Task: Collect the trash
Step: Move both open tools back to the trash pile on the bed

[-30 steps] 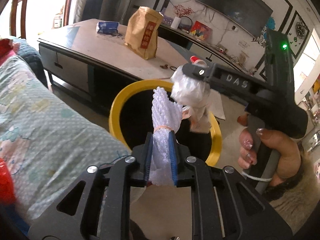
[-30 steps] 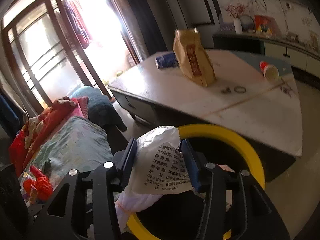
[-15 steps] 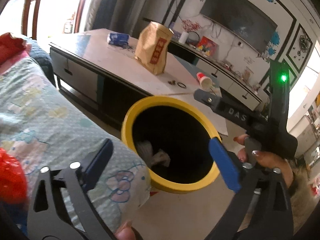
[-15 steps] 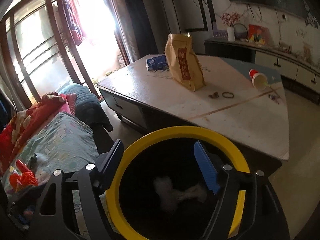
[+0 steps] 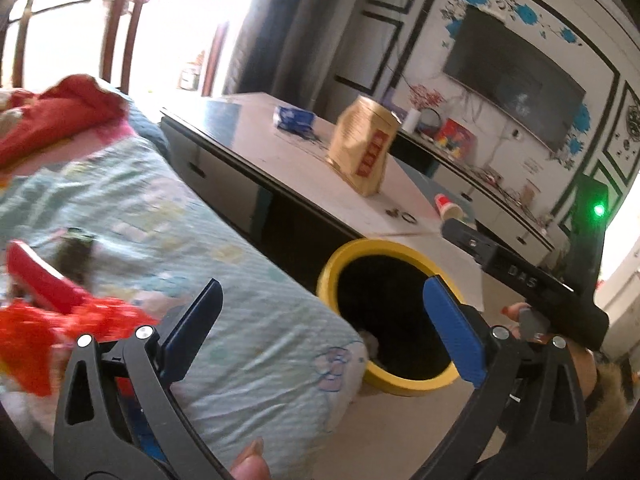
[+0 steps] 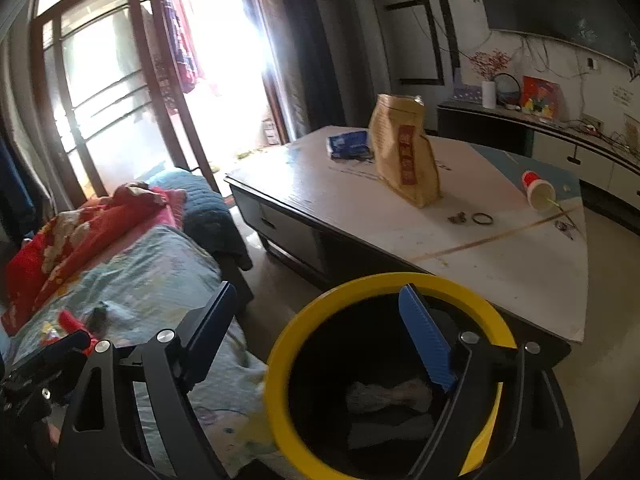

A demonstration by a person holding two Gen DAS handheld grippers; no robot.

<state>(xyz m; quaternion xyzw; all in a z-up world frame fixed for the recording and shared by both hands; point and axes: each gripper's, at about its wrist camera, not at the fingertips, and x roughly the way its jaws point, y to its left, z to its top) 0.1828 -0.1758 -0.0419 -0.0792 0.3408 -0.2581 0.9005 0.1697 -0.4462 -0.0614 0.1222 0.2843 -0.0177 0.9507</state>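
A yellow-rimmed black bin (image 5: 362,246) (image 6: 280,344) stands on the floor between the bed and the low table. Pale crumpled plastic trash (image 6: 384,394) (image 5: 370,342) lies at its bottom. My left gripper (image 5: 324,320) is open and empty, over the bed edge just left of the bin. My right gripper (image 6: 320,320) is also open and empty, hanging above the bin's left rim. Red wrappers (image 5: 60,320) (image 6: 68,322) lie on the bedspread at the left. The right gripper's black body (image 5: 532,280) shows in the left wrist view, held by a hand.
A low table (image 6: 360,208) holds a tan paper bag (image 6: 404,160) (image 5: 362,152), a blue packet (image 6: 347,142), a tipped red-and-white cup (image 6: 538,190) and a small ring (image 6: 482,219). A quilted bed (image 5: 140,220) with red cloth (image 6: 80,232) fills the left side.
Both grippers opened and let their plastic trash fall into the bin. The left gripper has since swung left toward the bed, bringing the red wrappers into view.
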